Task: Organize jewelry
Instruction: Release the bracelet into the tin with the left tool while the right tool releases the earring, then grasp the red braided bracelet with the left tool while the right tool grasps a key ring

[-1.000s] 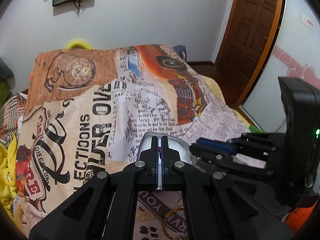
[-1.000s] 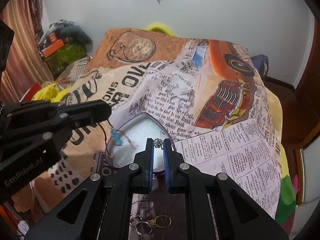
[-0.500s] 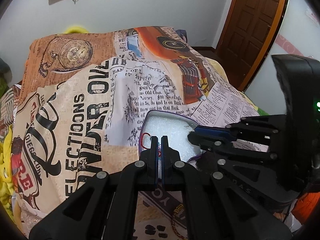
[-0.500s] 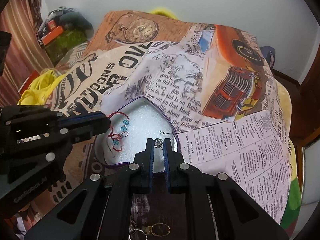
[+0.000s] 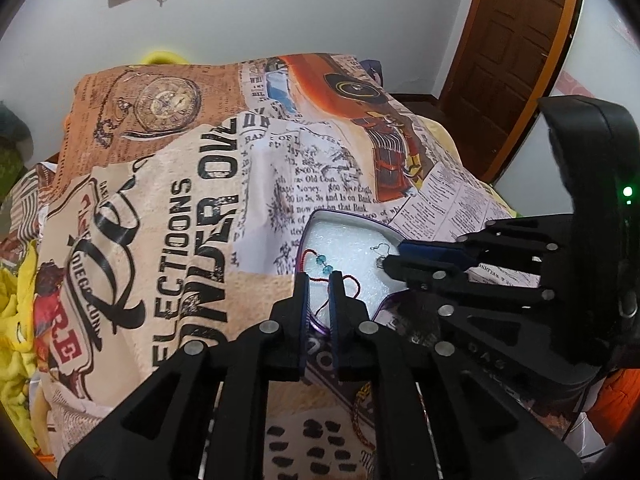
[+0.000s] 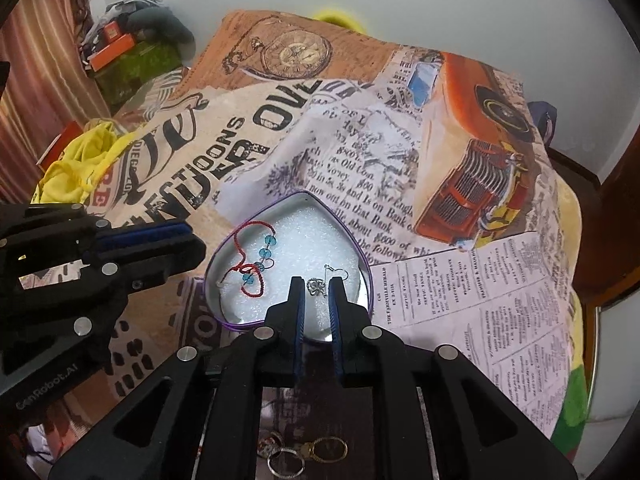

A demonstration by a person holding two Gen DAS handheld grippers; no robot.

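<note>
White foam lines the heart-shaped tin (image 6: 362, 266), which lies on a bed under a bedspread (image 6: 500, 280) printed with newsprint, a pocket watch and an orange vintage car. Both pairs of tongs point down at the tin.

Left tongs (image 5: 319, 280): their jaws have just been opening and now stand a narrow slit apart, with nothing pinched. A red cord bracelet (image 6: 250, 264) strung with blue beads lies loose on the foam just ahead of and below their tips; in the left wrist view a strand of the cord crosses the gap between the tips, and I cannot tell whether it touches them.

Right tongs (image 6: 318, 284): their jaws have also just been opening and are slightly apart. A small silver hook earring (image 6: 320, 286) lies on the foam right at the tips, partly in the gap, not squeezed by the pads.

Seen from the right tongs, the bracelet is to the left of the earring, the two apart. Behind the right tongs, nearer the camera, several rings (image 6: 304, 452), gold and silver, lie on the bedspread. Below the left tongs a braided cord (image 5: 360, 416) lies on the cloth.
</note>
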